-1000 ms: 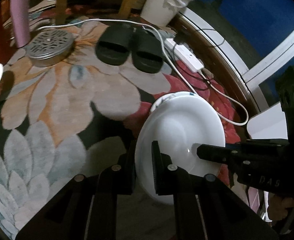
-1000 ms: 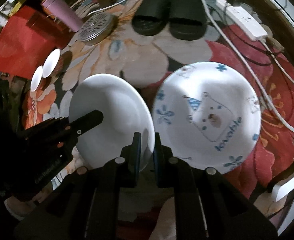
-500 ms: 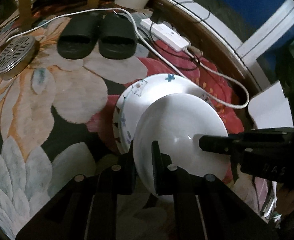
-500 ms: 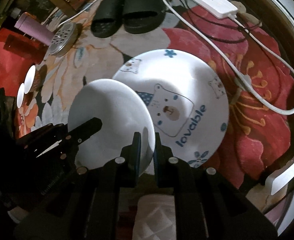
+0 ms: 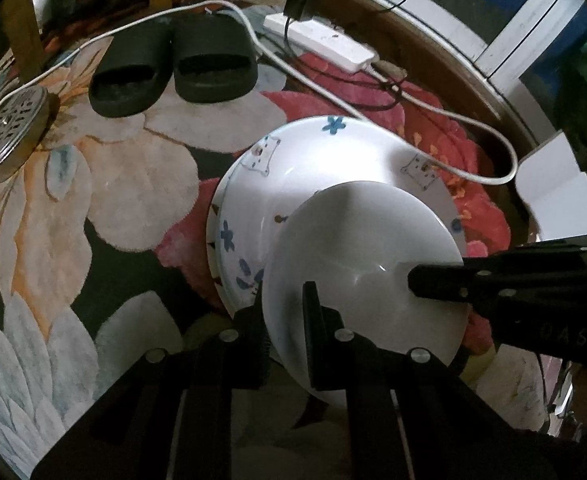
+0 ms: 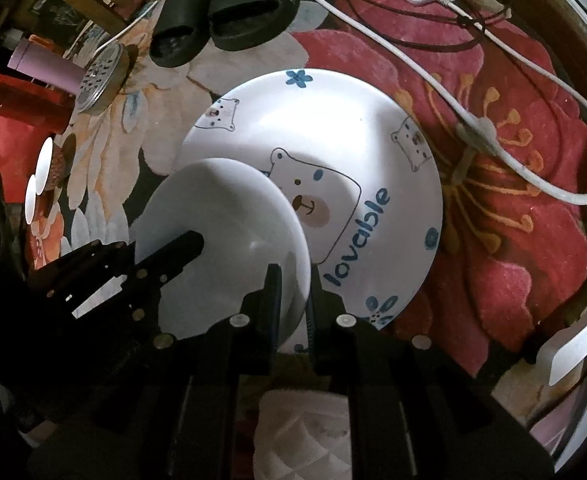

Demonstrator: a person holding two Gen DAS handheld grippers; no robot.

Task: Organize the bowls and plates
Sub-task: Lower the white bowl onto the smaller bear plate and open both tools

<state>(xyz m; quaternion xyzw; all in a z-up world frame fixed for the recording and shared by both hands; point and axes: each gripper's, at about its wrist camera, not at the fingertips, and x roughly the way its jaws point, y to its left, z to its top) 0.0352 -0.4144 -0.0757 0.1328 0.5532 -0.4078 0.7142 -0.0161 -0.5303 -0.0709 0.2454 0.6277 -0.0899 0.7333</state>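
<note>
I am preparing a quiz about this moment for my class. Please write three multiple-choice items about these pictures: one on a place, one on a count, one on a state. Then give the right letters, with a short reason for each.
1. Where does the power strip lie, seen from the left wrist camera?
A. beyond the bear plate
B. on the bear plate
C. under the sandals

2. How many black sandals lie on the carpet?
A. one
B. two
C. four

3. How is the plain white bowl held?
A. by no gripper
B. by the right gripper only
C. by both grippers

Answers:
1 A: it lies farther away than the bear plate, near the wall.
2 B: one pair stands side by side.
3 C: the left gripper and the right gripper each pinch its rim.
</note>
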